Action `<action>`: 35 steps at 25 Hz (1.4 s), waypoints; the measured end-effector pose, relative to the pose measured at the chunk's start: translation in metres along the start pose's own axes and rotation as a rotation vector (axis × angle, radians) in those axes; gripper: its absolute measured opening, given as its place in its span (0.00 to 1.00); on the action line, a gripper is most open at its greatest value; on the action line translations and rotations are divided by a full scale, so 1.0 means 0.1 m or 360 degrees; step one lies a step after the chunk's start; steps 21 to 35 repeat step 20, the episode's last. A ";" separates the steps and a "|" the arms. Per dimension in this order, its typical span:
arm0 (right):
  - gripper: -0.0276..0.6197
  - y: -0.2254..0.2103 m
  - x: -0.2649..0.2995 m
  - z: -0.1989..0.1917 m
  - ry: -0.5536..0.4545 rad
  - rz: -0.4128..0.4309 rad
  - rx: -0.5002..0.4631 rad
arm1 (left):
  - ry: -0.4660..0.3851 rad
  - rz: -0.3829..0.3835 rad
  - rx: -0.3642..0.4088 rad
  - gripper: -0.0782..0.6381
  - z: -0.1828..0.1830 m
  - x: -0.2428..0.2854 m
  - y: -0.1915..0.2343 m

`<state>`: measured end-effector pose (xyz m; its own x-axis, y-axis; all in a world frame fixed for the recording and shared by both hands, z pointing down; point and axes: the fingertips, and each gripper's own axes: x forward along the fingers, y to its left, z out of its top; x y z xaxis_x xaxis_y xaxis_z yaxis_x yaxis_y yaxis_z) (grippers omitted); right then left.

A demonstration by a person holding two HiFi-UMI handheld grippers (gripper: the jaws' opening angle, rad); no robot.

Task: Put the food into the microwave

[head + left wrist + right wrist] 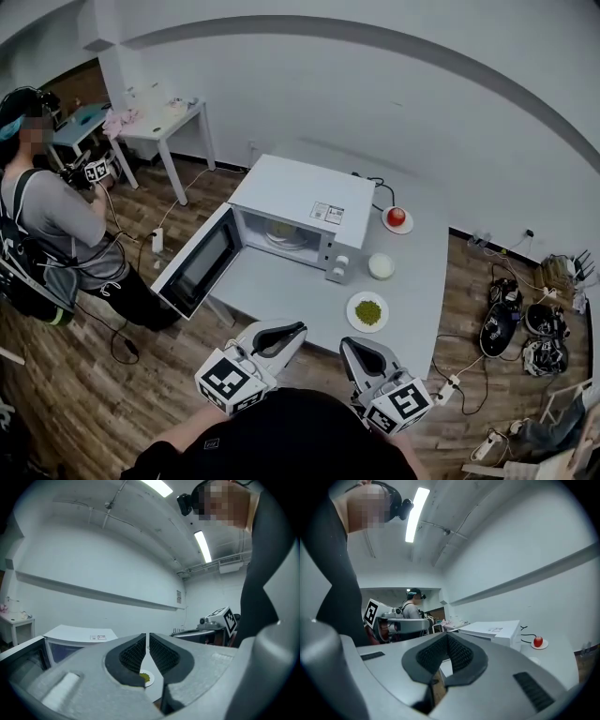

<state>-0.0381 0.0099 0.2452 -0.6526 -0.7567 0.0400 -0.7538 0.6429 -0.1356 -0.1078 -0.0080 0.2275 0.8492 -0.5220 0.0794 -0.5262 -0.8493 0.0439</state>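
**Grippers closed, food on table**

Person [56, 216] stands at far left of the head view. Left of centre, the door [195, 264] hangs open. At centre, the microwave [305, 199] sits on the table [281, 281].

At bottom centre, the left gripper [292, 331] has its jaws pressed almost together, with nothing between them. Just to its right, the right gripper [349, 345] has its jaws pressed together, empty.

Right of centre, the food [368, 312] lies on a plate [354, 302] before the microwave's right corner, apart from both grippers. Above it in frame sit a bowl [381, 266] and an apple [397, 217].
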 end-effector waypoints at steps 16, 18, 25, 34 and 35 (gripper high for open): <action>0.06 -0.07 -0.04 -0.04 0.0033 -0.0101 -0.0037 | -0.0006 0.0010 -0.0007 0.15 0.00 0.01 0.12; 0.06 -0.06 -0.04 -0.04 0.0031 -0.0102 -0.0032 | 0.0013 0.0005 -0.0018 0.15 -0.01 0.00 0.11; 0.06 -0.05 -0.04 -0.04 0.0031 -0.0103 -0.0028 | 0.0005 0.0008 -0.0016 0.15 0.00 -0.01 0.11; 0.06 -0.05 -0.04 -0.04 0.0031 -0.0103 -0.0028 | 0.0005 0.0008 -0.0016 0.15 0.00 -0.01 0.11; 0.06 -0.05 -0.04 -0.04 0.0031 -0.0103 -0.0028 | 0.0005 0.0008 -0.0016 0.15 0.00 -0.01 0.11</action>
